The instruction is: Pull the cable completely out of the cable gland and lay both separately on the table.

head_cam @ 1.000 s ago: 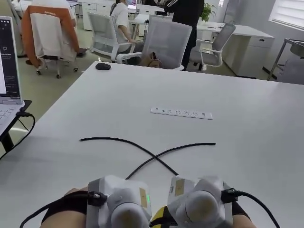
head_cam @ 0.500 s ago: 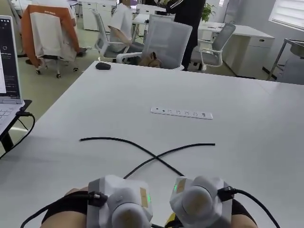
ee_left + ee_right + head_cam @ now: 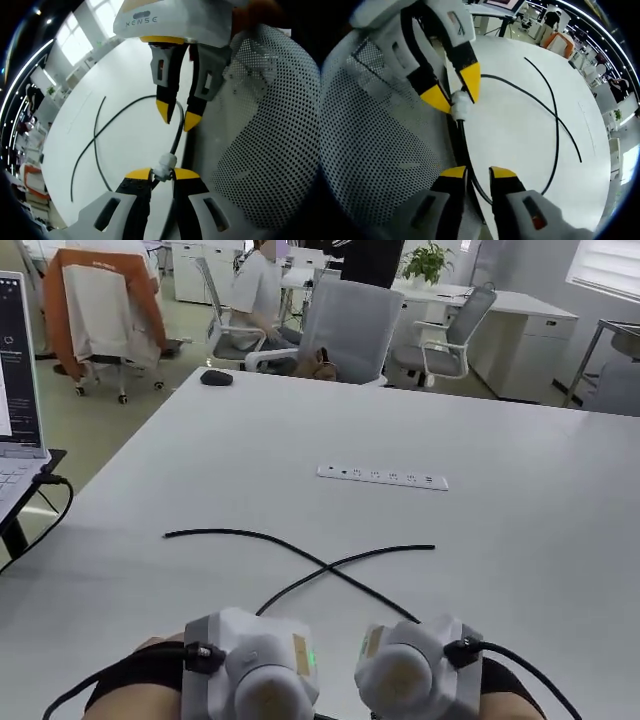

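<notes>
"XENSE" is printed on the white body of the right gripper (image 3: 178,116), and I read it at 12 o'clock in the left gripper view. The laptop (image 3: 15,390) screen, at 9 o'clock in the head view, carries text too small for me to make out.

My left gripper (image 3: 161,174) is pinched narrow on the white gland (image 3: 164,164), which sits between its yellow tips. From the gland the cable (image 3: 328,565) runs toward 12 o'clock in that view and passes between the right gripper's jaws. Those jaws stand narrow around it, but I cannot tell whether they actually bite. The gland's long axis follows the line from one gripper to the other.

In the head view both grippers sit side by side at 6 o'clock. Just beyond them the cable's two runs cross in an X flat on the table (image 3: 500,440), one free end out toward 9 o'clock of the crossing, the other toward 3 o'clock. A broad stretch of tabletop lies between the X and the power strip (image 3: 382,478) at 12 o'clock. The mouse (image 3: 216,378) sits near the far edge at 11 o'clock, and the table's left edge runs past the laptop. A perforated white mesh (image 3: 265,125) lies just beside both grippers, at 3 o'clock in the left gripper view.
</notes>
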Demonstrator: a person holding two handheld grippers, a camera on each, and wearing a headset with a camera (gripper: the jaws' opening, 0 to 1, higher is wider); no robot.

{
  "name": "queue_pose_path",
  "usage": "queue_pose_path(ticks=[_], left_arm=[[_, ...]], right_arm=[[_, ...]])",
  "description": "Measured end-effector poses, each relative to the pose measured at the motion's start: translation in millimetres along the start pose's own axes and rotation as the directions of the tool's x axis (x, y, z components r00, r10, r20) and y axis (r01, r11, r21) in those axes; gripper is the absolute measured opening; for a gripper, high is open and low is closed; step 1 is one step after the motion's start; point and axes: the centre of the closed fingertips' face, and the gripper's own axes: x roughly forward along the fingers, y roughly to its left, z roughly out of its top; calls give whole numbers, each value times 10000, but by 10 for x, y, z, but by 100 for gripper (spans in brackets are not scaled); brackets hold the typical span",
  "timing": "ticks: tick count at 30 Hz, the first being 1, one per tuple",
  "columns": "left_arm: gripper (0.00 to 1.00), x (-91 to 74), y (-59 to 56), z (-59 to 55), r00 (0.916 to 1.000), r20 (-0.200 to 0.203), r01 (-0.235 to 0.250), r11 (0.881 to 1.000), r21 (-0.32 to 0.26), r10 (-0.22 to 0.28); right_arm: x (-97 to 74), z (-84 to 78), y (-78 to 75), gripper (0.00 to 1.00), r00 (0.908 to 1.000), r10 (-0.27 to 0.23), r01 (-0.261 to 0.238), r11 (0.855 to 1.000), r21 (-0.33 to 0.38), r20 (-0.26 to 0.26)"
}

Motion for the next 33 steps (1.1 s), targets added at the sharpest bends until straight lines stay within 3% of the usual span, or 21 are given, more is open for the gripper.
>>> queue_pose_path(ticks=[1, 5, 6, 8, 13, 19, 21, 29, 33], left_arm=[[17, 1, -4, 9, 10000, 37, 19, 10000, -2, -19], [17, 3, 0, -7, 10000, -31, 27, 10000, 19, -27], [17, 2, -1, -6, 10000, -32, 31, 10000, 23, -31], [17, 4, -9, 6, 10000, 3, 63, 10000, 44, -63], [17, 10, -16, -11, 9999, -81, 109, 9999, 74, -108], [17, 14, -19, -4, 9999, -76, 125, 9999, 81, -125], [17, 8, -12, -3, 9999, -51, 100, 9999, 34, -100], [17, 13, -14, 3, 10000, -15, 94, 10000, 12, -94], [17, 14, -10, -18, 9999, -92, 90, 9999, -50, -90]], right_arm=[[-13, 104, 48, 19, 9984, 259, -262, 9996, 57, 510], [-60, 308, 136, 16, 9865, 702, -662, 9973, -319, 1478], [-83, 402, 170, 16, 9770, 866, -788, 9958, -475, 1947], [-111, 472, 196, 15, 9694, 950, -858, 9951, -500, 2264], [-103, 442, 168, 4, 9744, 793, -631, 9946, -826, 2104], [-71, 403, 175, 4, 9784, 813, -673, 9946, -791, 1903], [-36, 313, 162, 3, 9872, 687, -553, 9939, -958, 1437], [-43, 312, 151, 3, 9859, 731, -630, 9955, -707, 1503], [-28, 243, 144, 3, 9902, 713, -649, 9963, -561, 1202]])
